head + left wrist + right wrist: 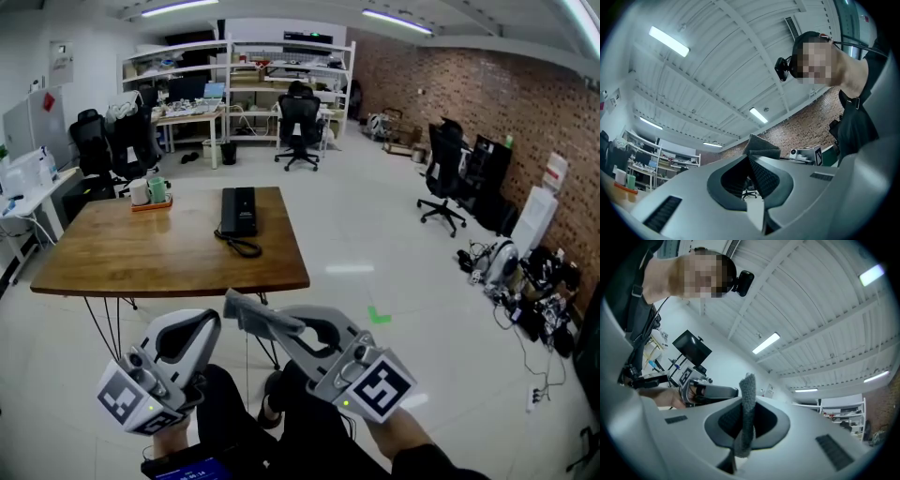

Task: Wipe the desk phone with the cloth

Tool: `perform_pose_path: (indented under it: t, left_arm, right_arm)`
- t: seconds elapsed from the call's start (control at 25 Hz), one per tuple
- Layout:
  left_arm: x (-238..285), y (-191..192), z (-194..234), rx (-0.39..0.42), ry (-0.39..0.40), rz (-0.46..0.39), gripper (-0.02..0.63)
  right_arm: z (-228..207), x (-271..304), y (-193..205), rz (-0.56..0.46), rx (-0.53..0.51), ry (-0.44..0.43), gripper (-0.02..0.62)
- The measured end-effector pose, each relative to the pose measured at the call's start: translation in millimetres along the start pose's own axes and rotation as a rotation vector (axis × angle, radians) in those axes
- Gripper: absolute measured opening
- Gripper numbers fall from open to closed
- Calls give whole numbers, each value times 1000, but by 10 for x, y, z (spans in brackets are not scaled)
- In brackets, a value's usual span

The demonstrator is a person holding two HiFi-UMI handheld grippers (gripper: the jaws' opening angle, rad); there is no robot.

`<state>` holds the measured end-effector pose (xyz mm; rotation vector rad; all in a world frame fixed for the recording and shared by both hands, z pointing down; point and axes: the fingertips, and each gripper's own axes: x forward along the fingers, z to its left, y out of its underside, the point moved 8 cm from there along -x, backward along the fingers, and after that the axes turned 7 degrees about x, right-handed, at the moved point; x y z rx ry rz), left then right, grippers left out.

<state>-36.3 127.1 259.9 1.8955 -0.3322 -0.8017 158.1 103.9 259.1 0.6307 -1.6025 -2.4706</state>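
A black desk phone (238, 211) with a coiled cord lies on the wooden table (169, 253), toward its far right part. My right gripper (246, 312) is shut on a grey cloth (251, 315), which stands up between the jaws in the right gripper view as the same cloth (747, 413). My left gripper (208, 325) is shut with nothing in it. Both are held low near my lap, short of the table's near edge and far from the phone. In the left gripper view the cloth (761, 145) peeks over the closed jaws.
A tray with cups (150, 194) stands at the table's far left corner. Office chairs (299, 127), desks and shelves fill the back of the room. More chairs (444, 173) and cables lie along the brick wall on the right.
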Motion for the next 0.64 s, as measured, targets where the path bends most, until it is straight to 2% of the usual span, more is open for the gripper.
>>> perform_pose_path:
  t: [0.24,0.4,0.64]
  left_arm:
    - [69,-24,25,26,-10,-2,-6]
    - [58,61,2,-8,10,26,-6]
    - [115,73,51,1,2,24,-6]
  right_arm:
    - [-56,27,17,0,4,1,23]
    - [-72,9,50,-4,22,9,23]
    - [-116,5,90,-1,36,19,23]
